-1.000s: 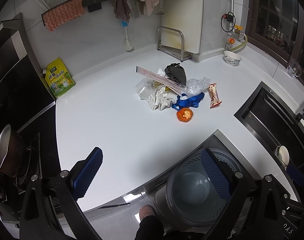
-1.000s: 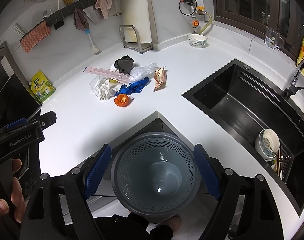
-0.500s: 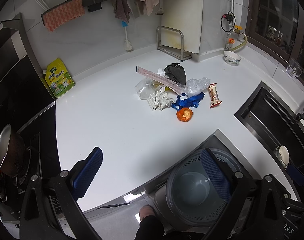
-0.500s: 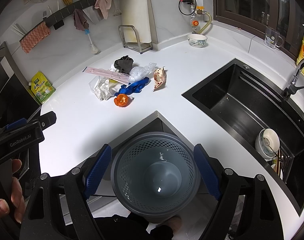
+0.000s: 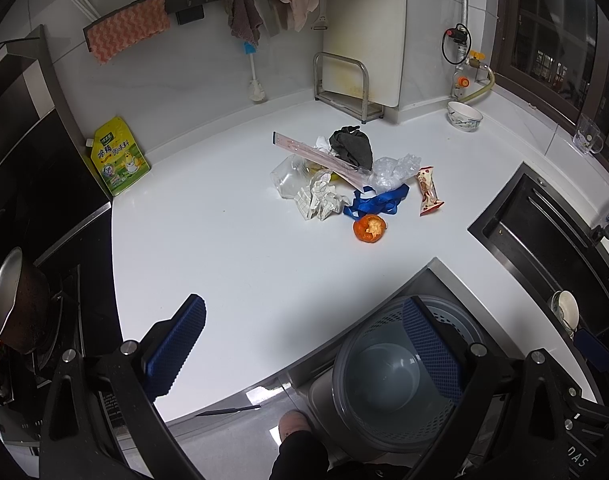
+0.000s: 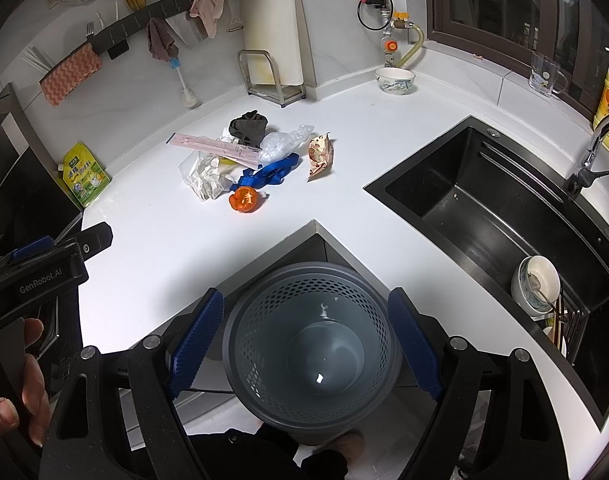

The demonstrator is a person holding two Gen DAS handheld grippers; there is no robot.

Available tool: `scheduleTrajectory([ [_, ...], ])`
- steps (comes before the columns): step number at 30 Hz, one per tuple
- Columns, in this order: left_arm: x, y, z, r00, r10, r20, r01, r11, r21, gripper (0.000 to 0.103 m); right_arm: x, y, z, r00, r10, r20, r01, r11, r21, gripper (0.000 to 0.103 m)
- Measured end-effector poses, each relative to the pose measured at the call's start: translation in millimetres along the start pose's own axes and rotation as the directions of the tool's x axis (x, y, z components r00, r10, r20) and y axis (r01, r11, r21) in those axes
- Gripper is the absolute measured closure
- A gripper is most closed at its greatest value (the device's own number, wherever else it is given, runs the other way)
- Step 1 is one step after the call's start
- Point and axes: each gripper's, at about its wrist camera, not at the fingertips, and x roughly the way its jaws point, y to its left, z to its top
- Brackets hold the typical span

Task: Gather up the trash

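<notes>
The pink strip (image 5: 318, 155) lies slantwise on the table (image 5: 224, 248). The left gripper (image 6: 56, 258) reads "GenRobot.AI". Both grippers' fingers (image 5: 172, 354) gape, holding nothing.

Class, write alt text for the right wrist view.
An open right gripper hangs over a grey perforated bin at a white counter. Beyond lie an orange peel, blue ribbon and wrappers; a black sink sits right.

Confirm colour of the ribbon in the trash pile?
Blue ribbon; clearest in the left wrist view.

No visible change, left gripper (image 5: 304, 354) and right gripper (image 6: 304, 344) unmoved, trash pile (image 5: 344, 176) unshifted
</notes>
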Motion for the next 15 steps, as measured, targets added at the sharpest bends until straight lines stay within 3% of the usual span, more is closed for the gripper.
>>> scheduleTrajectory([
  [15, -0.1, -0.4, 0.4, 1.0, 0.003, 0.002, -0.003, 1.0, -0.006, 0.006, -4.7, 0.2, -1.9, 1.0, 0.003, 0.005, -0.003, 1.0, -0.011, 0.023],
])
